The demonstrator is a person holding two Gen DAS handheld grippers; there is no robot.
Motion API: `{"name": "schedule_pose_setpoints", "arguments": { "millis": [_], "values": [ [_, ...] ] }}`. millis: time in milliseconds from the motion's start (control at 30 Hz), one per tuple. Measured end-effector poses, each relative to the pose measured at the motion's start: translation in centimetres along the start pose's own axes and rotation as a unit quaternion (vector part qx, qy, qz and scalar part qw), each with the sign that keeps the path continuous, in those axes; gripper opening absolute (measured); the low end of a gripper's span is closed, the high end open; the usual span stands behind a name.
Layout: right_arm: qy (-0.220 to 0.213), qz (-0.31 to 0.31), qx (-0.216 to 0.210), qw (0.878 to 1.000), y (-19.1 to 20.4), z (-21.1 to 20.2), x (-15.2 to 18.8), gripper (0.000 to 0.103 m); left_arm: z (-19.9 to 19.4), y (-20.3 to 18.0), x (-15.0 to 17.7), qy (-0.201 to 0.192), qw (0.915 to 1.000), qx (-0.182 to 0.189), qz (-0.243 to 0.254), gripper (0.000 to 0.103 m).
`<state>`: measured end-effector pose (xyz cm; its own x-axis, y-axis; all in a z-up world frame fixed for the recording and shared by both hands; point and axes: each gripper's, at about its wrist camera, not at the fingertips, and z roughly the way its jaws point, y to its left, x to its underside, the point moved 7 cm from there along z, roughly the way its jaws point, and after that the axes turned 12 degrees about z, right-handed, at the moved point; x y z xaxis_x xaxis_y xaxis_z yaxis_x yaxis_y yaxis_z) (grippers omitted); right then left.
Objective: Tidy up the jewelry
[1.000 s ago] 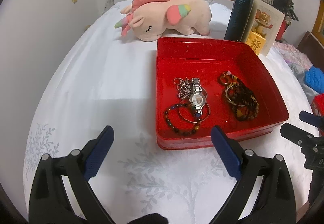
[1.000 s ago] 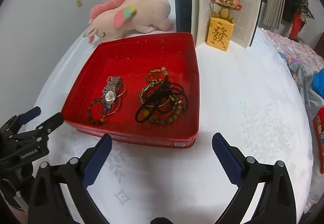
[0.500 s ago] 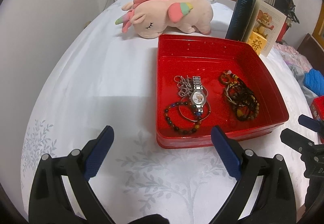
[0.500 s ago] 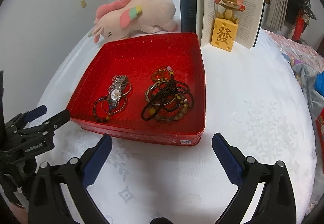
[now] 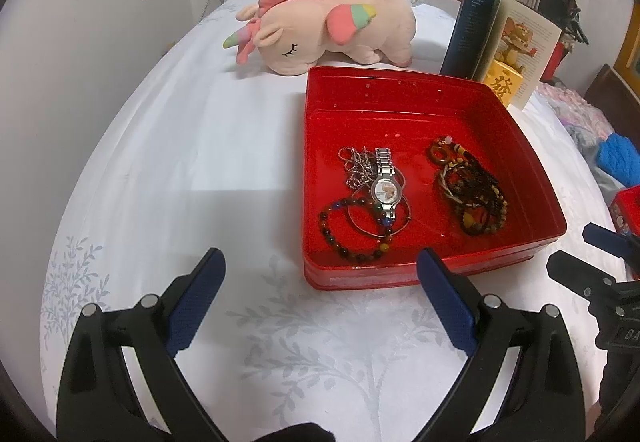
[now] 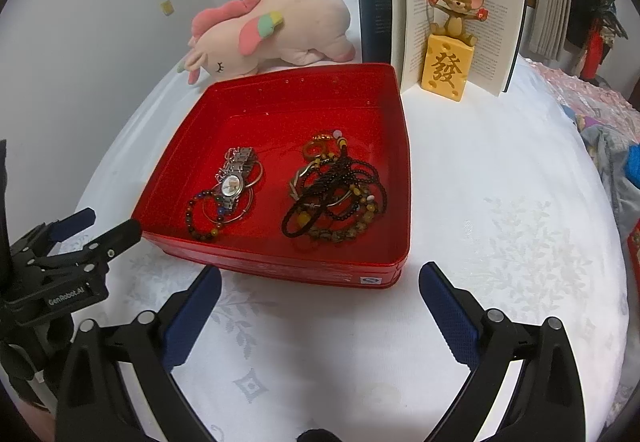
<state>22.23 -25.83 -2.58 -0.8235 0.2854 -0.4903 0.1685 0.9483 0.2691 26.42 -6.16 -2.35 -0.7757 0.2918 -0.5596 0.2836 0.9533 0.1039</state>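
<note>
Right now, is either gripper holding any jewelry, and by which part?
Nothing is held. The left gripper and right gripper are both open and empty, short of the red tray where all the jewelry lies.

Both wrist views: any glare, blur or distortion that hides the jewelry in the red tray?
Left wrist: strong fisheye bending at the edges, soft even light, the watch sharp in the red tray. Right wrist: same bending, dark corners, the tangled bead pile sharp; no glare on either.
</note>
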Motion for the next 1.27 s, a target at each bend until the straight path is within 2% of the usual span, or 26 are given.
{"name": "schedule_pose_setpoints", "arguments": {
  "millis": [1267],
  "values": [
    [0.004, 0.0, 0.001, 1.0, -0.26, 0.25, -0.14, 0.099, 0.45, 0.12, 0.01, 0.007, 1.0, 0.001, -0.002, 0.096]
  ]
}}
